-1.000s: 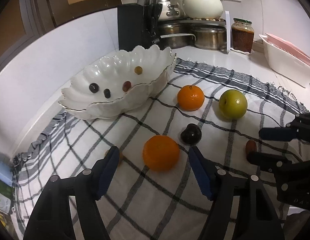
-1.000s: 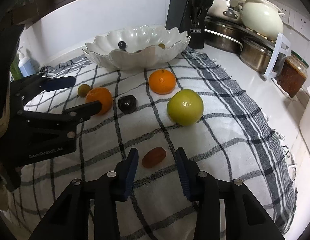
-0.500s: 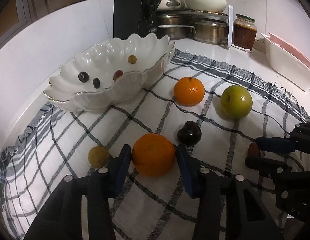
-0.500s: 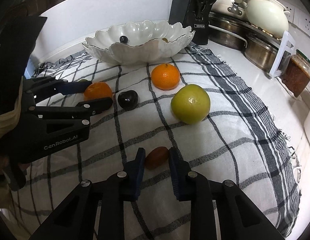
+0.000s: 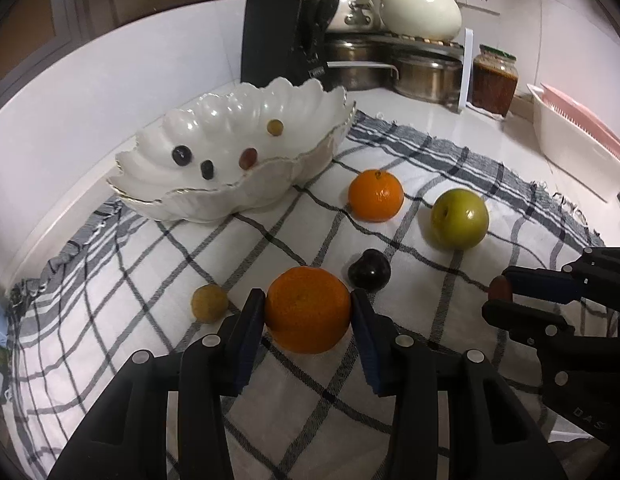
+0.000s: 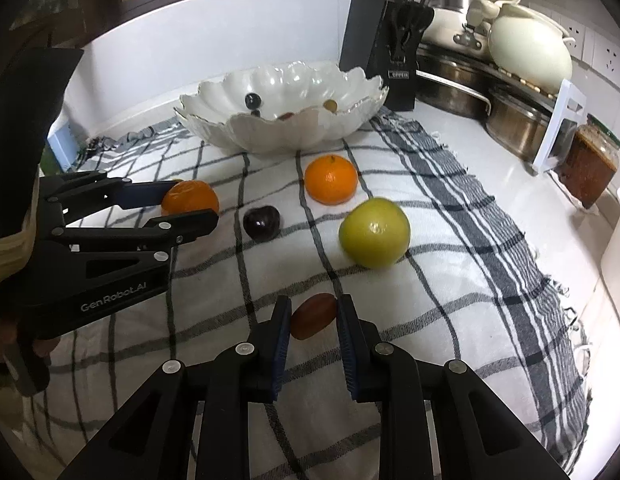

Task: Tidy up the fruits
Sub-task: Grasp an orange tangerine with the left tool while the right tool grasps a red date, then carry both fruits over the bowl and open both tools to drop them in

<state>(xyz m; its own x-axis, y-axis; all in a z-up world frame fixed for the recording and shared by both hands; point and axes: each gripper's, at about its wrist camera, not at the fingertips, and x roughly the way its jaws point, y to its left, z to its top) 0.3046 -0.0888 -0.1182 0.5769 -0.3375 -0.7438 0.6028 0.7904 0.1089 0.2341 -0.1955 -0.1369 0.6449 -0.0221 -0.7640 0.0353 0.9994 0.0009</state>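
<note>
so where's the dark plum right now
In the left wrist view, the dark plum lies on the checked cloth, just right of the clamped orange, below the green apple.

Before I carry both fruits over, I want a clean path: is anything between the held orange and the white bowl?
Nothing visible does. The left gripper is shut on the orange, and only bare checked cloth lies between it and the white bowl. The small yellowish fruit sits off to the left.

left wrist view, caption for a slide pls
Left gripper clamps a mandarin orange on the checked cloth, scalloped white bowl behind.
</note>
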